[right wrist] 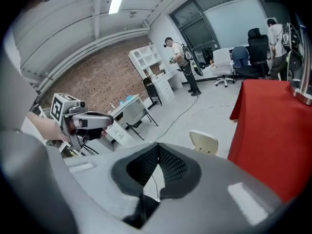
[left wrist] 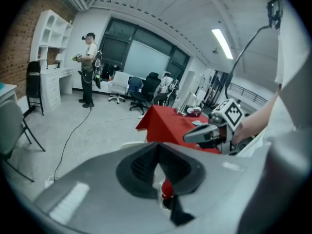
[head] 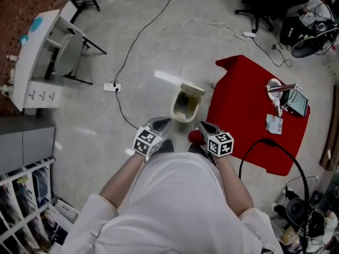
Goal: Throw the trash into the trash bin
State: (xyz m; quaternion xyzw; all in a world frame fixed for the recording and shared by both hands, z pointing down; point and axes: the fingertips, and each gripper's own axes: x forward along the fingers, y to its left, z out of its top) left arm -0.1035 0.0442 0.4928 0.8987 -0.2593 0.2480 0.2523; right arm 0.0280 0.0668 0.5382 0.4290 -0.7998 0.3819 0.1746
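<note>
The left gripper (head: 163,124) and the right gripper (head: 203,127), both of grey plastic, have their ribbed black pads pressed together, with nothing between them. Just ahead, on the smooth grey floor (head: 95,120), stands the cream boxy trash bin (head: 175,109) with its lid up, beside a red-clothed table (head: 249,115).

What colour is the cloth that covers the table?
Red; the cloth shows best in the head view.

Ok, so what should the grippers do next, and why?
Probably move the right gripper over to the packet on the red table and open it there. It and the left gripper are both shut and hold nothing, the bin stands open on the floor, and the packet looks like trash not yet thrown away.
</note>
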